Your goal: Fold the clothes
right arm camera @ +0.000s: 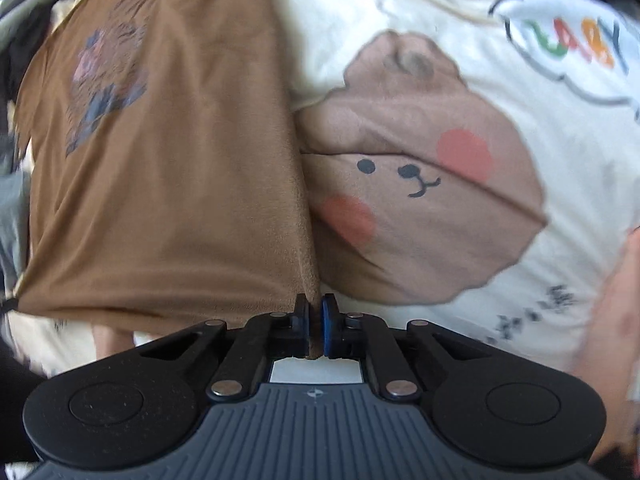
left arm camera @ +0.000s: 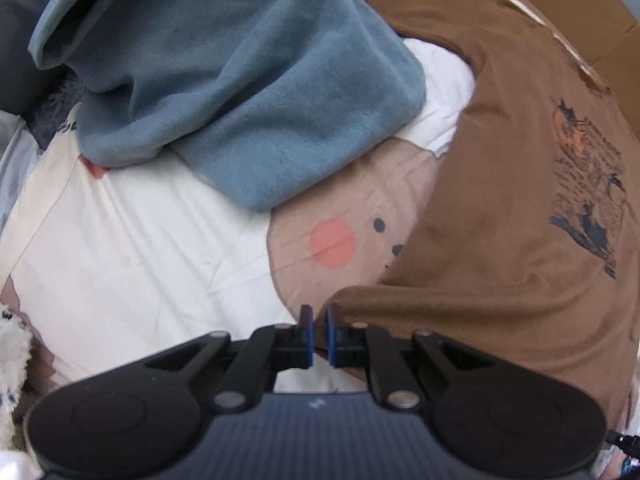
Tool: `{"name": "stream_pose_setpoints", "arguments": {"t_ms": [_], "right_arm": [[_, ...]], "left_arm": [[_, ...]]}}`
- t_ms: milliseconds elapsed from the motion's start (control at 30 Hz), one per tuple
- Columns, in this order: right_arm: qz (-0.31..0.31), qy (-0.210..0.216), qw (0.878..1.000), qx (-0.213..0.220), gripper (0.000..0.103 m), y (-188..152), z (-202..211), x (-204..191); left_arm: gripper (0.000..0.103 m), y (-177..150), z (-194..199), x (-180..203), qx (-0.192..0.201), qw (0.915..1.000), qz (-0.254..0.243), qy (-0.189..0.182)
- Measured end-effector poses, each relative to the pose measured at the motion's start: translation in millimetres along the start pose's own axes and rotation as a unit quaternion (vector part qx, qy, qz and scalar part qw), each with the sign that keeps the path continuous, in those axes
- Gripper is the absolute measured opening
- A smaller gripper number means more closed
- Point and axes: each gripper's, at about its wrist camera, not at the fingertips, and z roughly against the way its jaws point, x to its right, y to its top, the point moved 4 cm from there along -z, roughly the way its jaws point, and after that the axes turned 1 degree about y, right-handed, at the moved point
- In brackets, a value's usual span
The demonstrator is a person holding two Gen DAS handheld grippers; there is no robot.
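On the bear-print bedding (right arm camera: 420, 208), the brown T-shirt (left arm camera: 500, 220) lies spread, print side up. Left gripper (left arm camera: 319, 334) is clamped on its near edge; right gripper (right arm camera: 315, 330) pinches the opposite side fold, brown cloth visible between the pads. Recommendation: raise both 2 grips together and level, keeping the hem taut. A blue garment (left arm camera: 224, 92) lies beside it. Collar and far sleeve are cut off; right view blurred.
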Motion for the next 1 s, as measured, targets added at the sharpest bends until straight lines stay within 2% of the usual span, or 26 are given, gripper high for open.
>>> {"name": "stream_pose_setpoints", "arguments": {"t_ms": [233, 433, 600, 800, 1000], "right_arm": [[0.030, -0.033, 0.998, -0.034, 0.004, 17, 33, -1], [0.044, -0.050, 0.997, -0.047, 0.004, 20, 51, -9], [0.063, -0.052, 0.995, -0.051, 0.004, 24, 70, -17], [0.069, -0.069, 0.993, -0.059, 0.004, 30, 73, -15], [0.054, -0.083, 0.994, -0.055, 0.004, 25, 50, -6]], "left_arm": [[0.007, -23, 28, 4, -0.008, 0.9991, 0.004, -0.040], [0.007, -30, 58, 6, 0.005, 0.9972, 0.028, -0.070], [0.007, -25, 94, 14, 0.023, 0.9961, 0.003, -0.085], [0.007, -27, 115, 23, 0.033, 0.9956, -0.015, -0.086], [0.007, -35, 98, 23, 0.021, 0.9966, -0.028, -0.074]]}}
